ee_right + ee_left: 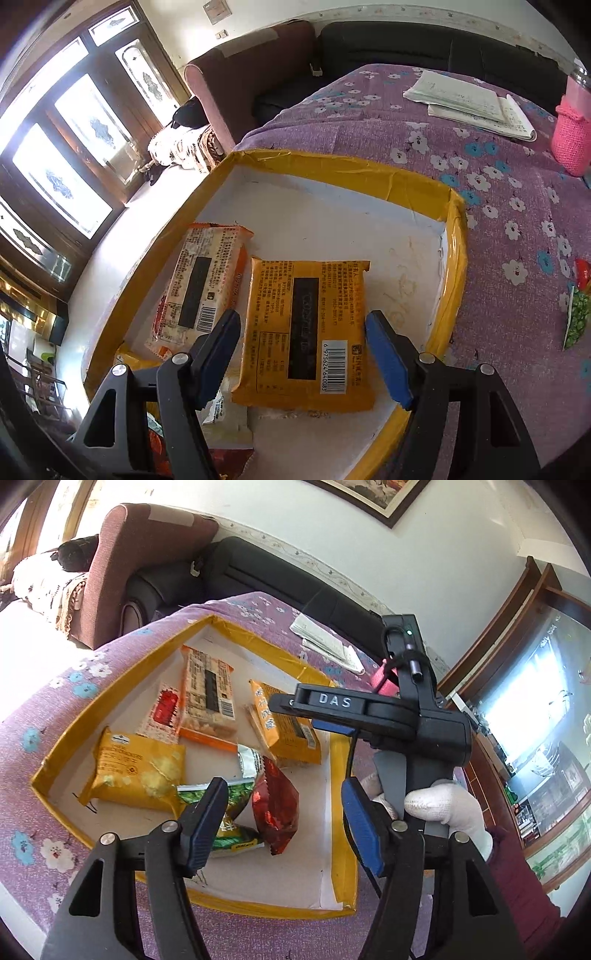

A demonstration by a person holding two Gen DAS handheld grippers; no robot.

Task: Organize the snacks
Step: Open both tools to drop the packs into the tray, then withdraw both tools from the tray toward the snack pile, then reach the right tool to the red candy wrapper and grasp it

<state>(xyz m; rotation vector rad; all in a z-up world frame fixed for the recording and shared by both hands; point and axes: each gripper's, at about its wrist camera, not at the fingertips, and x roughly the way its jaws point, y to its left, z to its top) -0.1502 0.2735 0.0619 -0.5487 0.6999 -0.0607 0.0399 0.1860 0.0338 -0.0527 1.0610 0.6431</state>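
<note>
- Shallow cardboard box [336,775] with yellow-taped rim and white floor, resting on the desk [44,716] under a purple flowered cloth.
- Left hand-held gripper [280,823] spread, blue pads apart, nothing pinched; below the gap, a green snack pouch [236,834] and a dark red foil pouch [275,805] lying touching on the box floor.
- At 9 o'clock from that gap, yellow cracker packet [136,771] flat in the box.
- At 12 o'clock, orange-edged clear biscuit packet [208,694], with a small red-and-white sachet [162,712] just beside it at its 9 o'clock.
- At 1 o'clock, orange-yellow barcode packet [284,727], partly hidden by the right hand-held gripper [314,716], held by a white-gloved hand [447,812].
- Right wrist view: right hand-held gripper [303,354] spread, pads on either side of the orange-yellow barcode packet [306,332]; whether the pads touch it cannot be told; packet lying flat on the box floor.
- At 10 o'clock from that packet, the biscuit packet [201,280], just beside it.
- Outside the box at 1 o'clock, folded papers [472,99] and a pink knitted sleeve on a bottle [570,136]; at 3 o'clock, a green pouch [576,321] on the cloth.
</note>
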